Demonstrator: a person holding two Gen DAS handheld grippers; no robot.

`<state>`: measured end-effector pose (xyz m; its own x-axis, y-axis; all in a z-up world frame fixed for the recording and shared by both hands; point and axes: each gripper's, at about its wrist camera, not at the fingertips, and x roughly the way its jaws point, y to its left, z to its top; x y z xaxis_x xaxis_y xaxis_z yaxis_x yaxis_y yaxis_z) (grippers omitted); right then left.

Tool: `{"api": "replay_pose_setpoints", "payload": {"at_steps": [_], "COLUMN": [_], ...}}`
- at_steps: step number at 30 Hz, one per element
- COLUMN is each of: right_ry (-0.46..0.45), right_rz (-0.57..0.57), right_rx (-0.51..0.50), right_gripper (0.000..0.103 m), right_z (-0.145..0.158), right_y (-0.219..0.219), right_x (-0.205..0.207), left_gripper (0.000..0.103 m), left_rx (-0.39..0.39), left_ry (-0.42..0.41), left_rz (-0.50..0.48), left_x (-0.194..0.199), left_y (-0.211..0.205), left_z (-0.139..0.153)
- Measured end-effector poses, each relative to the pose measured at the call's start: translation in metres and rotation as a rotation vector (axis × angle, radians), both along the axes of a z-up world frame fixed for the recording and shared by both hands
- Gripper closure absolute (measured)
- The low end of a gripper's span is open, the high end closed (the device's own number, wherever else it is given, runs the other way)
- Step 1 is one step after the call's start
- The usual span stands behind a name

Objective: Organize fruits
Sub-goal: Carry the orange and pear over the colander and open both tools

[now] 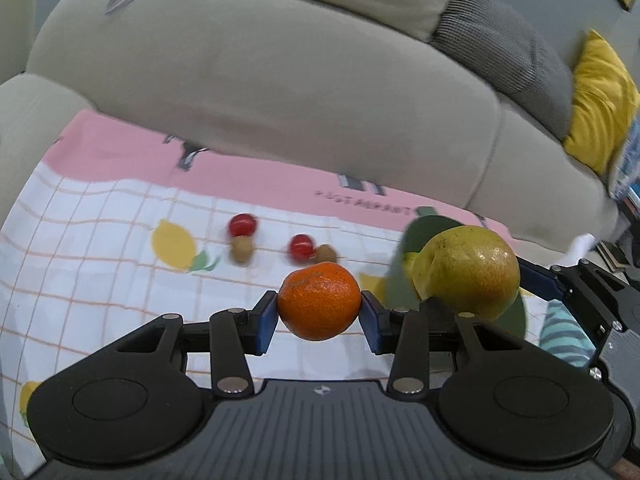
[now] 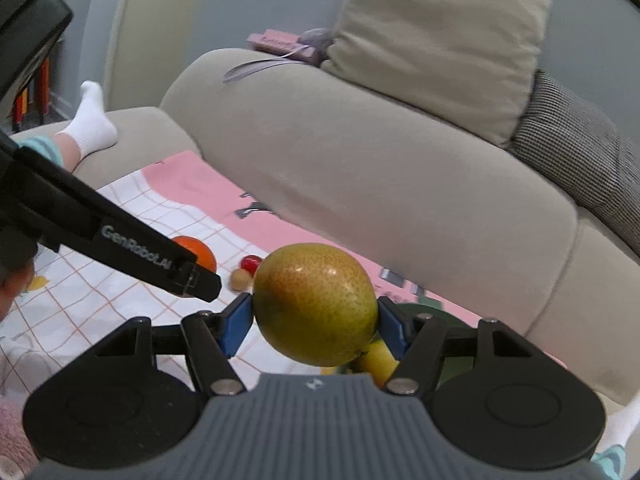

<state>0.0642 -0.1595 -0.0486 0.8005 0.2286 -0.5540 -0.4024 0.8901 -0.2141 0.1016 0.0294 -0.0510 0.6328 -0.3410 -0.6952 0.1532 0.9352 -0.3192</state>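
Note:
My left gripper [image 1: 319, 307] is shut on an orange tangerine [image 1: 319, 305] and holds it above the checked cloth [image 1: 100, 232]. My right gripper [image 2: 316, 320] is shut on a yellow-green pear [image 2: 316, 304], held above a dark green plate [image 1: 404, 276] with a banana [image 2: 378, 358] on it. The pear [image 1: 468, 270] shows at the right of the left wrist view, the tangerine [image 2: 200, 252] behind the left gripper's arm in the right wrist view. Two red cherry tomatoes [image 1: 242, 224] [image 1: 300, 246] and two small brown fruits [image 1: 241, 250] [image 1: 327, 254] lie on the cloth.
The cloth lies on a beige sofa seat; the sofa back [image 1: 280, 88] rises close behind it. Beige, grey and yellow cushions [image 1: 600, 104] sit at the right. A person's socked foot [image 2: 90, 120] rests on the sofa at the left.

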Motion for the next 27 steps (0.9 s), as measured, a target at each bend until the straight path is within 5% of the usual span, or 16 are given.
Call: {"api": "replay_pose_setpoints", "payload": {"at_steps": [13,27], "right_ry": [0.029,0.111], "right_rz": [-0.100,-0.134], "right_rx": [0.024,0.005], "right_gripper": [0.039,0.039], "right_z": [0.006,-0.013], "right_y": [-0.073,-0.122], "right_x": [0.000,0.028], "left_gripper": [0.054,0.054], "left_rx": [0.050,0.126], "left_ry": [-0.040,0.011], "left_rz": [-0.171,-0.308], "left_x": [0.007,0.033], "left_y": [-0.076,-0.132], "left_z": [0.015,-0.007]}}
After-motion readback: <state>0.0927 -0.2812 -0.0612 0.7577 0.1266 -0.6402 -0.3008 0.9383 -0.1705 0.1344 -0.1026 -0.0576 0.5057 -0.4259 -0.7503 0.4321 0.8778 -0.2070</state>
